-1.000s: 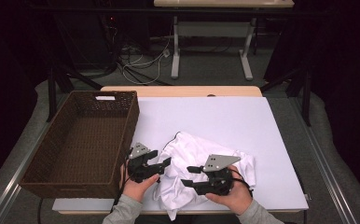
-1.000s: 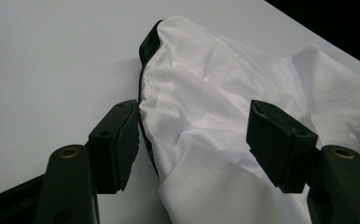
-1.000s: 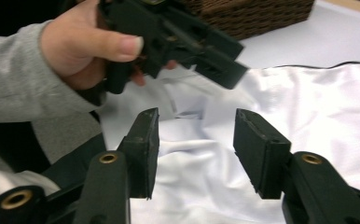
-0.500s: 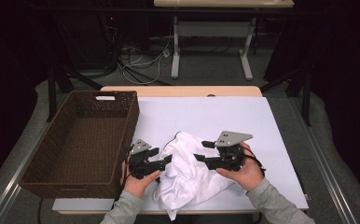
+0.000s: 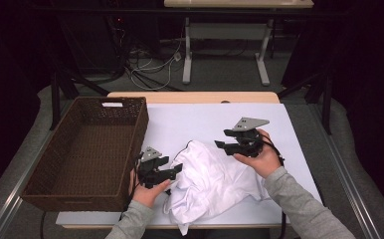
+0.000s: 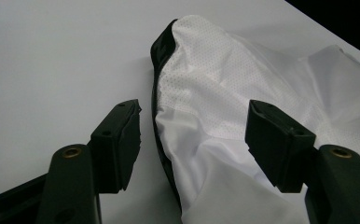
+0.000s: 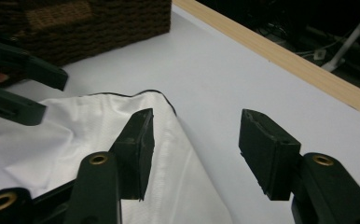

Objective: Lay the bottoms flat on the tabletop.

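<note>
Both grippers hung with jaws apart at the white garment [image 5: 215, 181]: left gripper [image 5: 175, 169] at its basket-side edge, right gripper [image 5: 220, 144] above its far edge.

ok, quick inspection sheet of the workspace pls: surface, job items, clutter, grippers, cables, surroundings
Surface: white table top with a wooden far edge, bare apart from the items below.
Job's things: white garment with dark trim, crumpled at the near edge; wicker basket at the left, nothing seen inside.
Clutter: nothing seen.
Grippers: left gripper open, jaws either side of the garment's trimmed edge, pads clear of it; right gripper open, above the garment's far edge, nothing between the jaws.
Cables: a black cable trails from each gripper; loose cables on the floor beyond the table.
Surroundings: dark room, grey floor, another table's white legs behind.
</note>
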{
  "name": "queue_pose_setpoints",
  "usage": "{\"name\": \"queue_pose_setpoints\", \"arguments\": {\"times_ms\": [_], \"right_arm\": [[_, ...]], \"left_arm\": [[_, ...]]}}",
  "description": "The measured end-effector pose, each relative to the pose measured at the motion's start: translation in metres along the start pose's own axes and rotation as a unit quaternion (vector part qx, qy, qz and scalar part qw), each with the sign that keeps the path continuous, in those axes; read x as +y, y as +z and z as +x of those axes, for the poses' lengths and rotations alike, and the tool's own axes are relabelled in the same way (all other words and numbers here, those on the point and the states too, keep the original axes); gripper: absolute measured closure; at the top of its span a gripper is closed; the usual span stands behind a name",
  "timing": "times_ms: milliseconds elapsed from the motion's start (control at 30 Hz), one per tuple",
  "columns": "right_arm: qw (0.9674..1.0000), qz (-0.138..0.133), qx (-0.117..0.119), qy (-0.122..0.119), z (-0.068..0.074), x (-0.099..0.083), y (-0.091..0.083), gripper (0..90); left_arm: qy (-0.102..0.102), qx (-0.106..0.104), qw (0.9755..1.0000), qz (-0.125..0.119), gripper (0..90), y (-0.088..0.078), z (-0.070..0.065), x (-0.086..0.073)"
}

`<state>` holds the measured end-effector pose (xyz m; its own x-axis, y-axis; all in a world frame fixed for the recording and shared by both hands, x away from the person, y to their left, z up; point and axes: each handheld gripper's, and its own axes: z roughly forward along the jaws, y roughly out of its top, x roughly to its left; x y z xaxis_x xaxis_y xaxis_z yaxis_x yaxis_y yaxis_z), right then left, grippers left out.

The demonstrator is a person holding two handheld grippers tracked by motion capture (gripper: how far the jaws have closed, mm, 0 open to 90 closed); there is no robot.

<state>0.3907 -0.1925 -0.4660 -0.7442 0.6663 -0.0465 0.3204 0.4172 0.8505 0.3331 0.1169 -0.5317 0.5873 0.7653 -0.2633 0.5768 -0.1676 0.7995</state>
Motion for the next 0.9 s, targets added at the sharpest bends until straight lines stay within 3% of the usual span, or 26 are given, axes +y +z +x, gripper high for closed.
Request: {"name": "queue_pose_setpoints", "arguments": {"times_ms": [133, 400, 567, 900], "right_arm": [[0.9997, 0.021, -0.008, 0.008, -0.009, -0.005, 0.016, 46.0], [0.9986, 0.027, 0.000, 0.044, -0.020, -0.012, 0.040, 46.9], [0.9976, 0.043, 0.010, 0.054, -0.023, -0.017, 0.053, 46.9], [0.9957, 0.054, 0.028, 0.071, -0.031, -0.026, 0.069, 47.3]], "left_arm": [[-0.001, 0.002, 1.0000, 0.005, 37.7, 0.001, 0.001, -0.003], [-0.004, 0.008, 0.9999, 0.005, 40.3, 0.001, 0.003, -0.007], [-0.004, 0.013, 0.9999, 0.005, 42.3, 0.000, 0.003, -0.010], [-0.003, 0.010, 0.9996, 0.027, 55.3, 0.002, 0.002, -0.017]]}}
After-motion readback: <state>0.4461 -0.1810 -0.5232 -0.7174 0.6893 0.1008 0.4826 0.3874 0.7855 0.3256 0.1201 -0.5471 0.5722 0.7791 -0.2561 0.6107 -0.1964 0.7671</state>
